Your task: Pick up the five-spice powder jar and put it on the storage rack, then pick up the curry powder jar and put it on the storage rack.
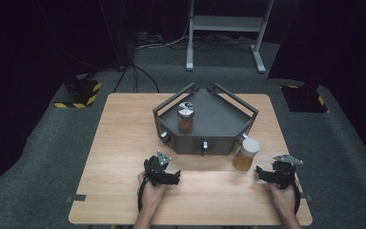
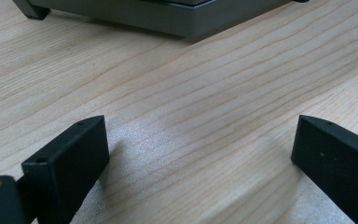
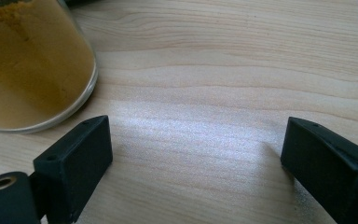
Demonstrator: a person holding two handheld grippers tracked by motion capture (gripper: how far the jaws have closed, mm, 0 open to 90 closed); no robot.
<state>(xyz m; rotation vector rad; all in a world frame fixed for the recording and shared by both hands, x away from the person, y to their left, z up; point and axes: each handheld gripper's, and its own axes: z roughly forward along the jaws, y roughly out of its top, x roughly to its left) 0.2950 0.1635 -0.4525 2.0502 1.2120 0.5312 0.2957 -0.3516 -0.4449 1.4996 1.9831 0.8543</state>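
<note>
No writing can be read on either jar. The white-lidded jar (image 1: 246,153), clear glass filled with orange-yellow powder, stands on the table (image 1: 124,143) toward its right edge, just beside the grey tray's (image 1: 219,121) front right corner. The right gripper (image 1: 263,175) rests near it, jaws wide apart, gripping nothing. The left gripper (image 1: 174,177), near the front edge, gapes equally empty. A silver-lidded jar (image 1: 186,118) stands in the tray.

The right gripper view cuts off the jar of yellow powder (image 3: 30,60) at its top-left corner; its lid lies out of frame. The grey tray (image 2: 168,16) is cropped in the left gripper view.
</note>
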